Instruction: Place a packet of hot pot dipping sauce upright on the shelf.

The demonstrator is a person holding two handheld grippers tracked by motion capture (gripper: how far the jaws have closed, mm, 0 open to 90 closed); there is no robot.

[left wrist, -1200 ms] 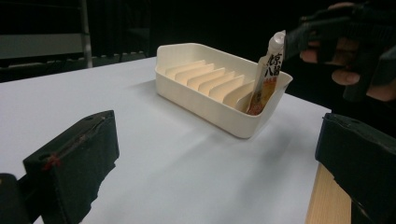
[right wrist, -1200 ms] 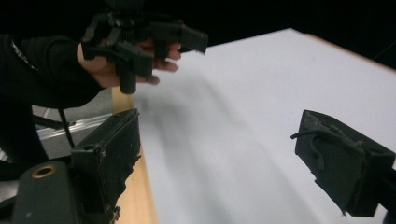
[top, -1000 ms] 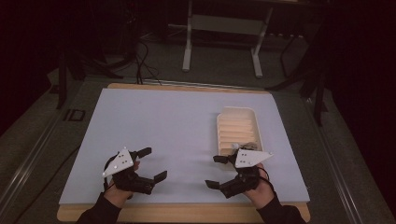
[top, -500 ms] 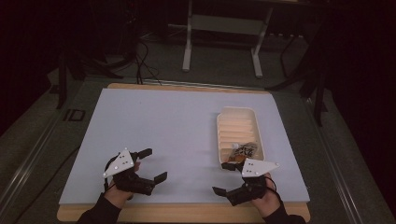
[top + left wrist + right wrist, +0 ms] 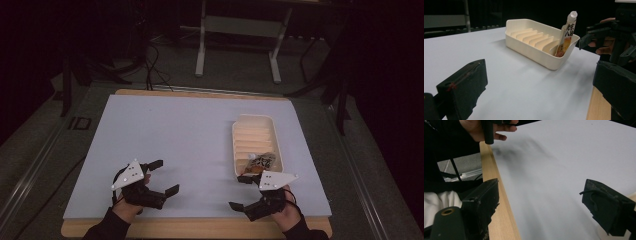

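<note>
A printed sachet (image 5: pixel 262 161) with a white cap leans upright in the nearest slot of a cream slotted tray (image 5: pixel 254 131), right of centre in the high view. Just below it, the right gripper (image 5: pixel 243 193) hovers wide open, holding nothing. At lower left, the left gripper (image 5: pixel 163 176) rests equally agape and empty on the pale blue mat (image 5: pixel 170 135).

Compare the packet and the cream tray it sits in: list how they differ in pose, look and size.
Pose: the packet stands on end, leaning at the tray's near end; the tray lies flat on the table.
Look: the packet is printed, orange low down, with a white cap; the tray is plain cream with ribbed slots.
Size: the packet fills one slot; the tray has many.
Neither is held by a gripper.
</note>
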